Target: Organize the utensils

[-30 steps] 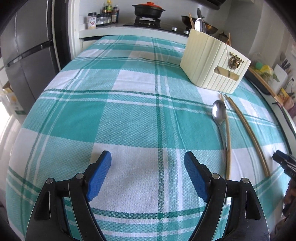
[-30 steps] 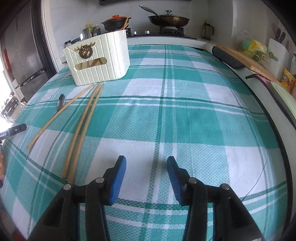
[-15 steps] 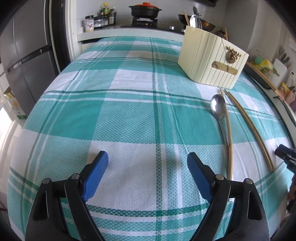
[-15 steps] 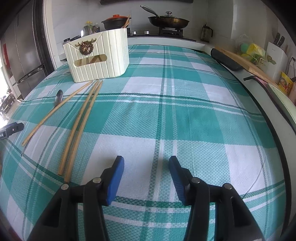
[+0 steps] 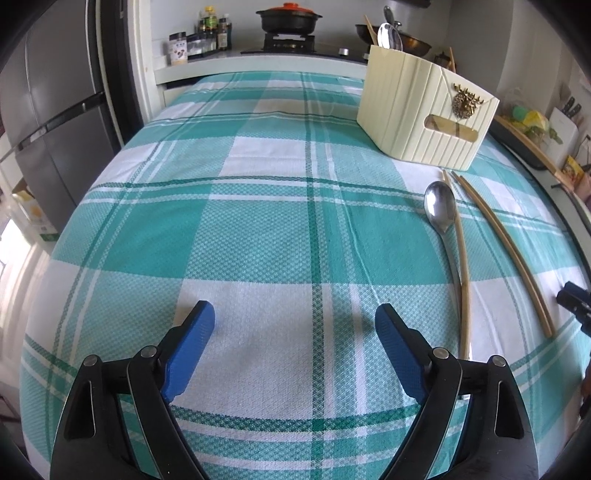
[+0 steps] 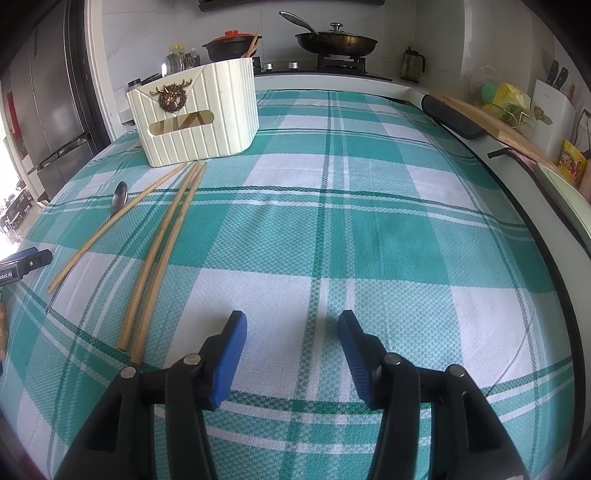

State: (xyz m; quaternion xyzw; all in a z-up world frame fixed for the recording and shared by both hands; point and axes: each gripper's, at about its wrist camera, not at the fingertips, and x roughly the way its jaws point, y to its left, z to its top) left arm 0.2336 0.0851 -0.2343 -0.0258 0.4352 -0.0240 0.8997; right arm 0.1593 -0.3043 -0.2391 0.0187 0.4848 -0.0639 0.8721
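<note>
A cream ribbed utensil holder (image 5: 417,118) (image 6: 199,118) stands on the teal plaid cloth, with a spoon (image 5: 388,35) and chopsticks standing in it. In front of it lie a steel spoon (image 5: 439,210) (image 6: 120,197), a single wooden chopstick (image 5: 461,258) (image 6: 118,221) alongside the spoon, and a pair of chopsticks (image 5: 506,243) (image 6: 166,243). My left gripper (image 5: 292,308) hovers open over bare cloth, left of the spoon. My right gripper (image 6: 291,315) is open, less wide, right of the chopstick pair. Nothing is between either pair of fingers.
Behind the table runs a counter with a stove, a red-lidded black pot (image 5: 290,18), a frying pan (image 6: 336,40) and spice bottles (image 5: 207,33). A grey fridge (image 5: 48,110) stands at the left. A wooden board (image 6: 491,122) and a knife block (image 6: 554,107) line the right edge.
Both grippers' jaws stand slightly wider than a second ago. The left view has shifted a little; spoon, chopsticks and holder lie where they were.
</note>
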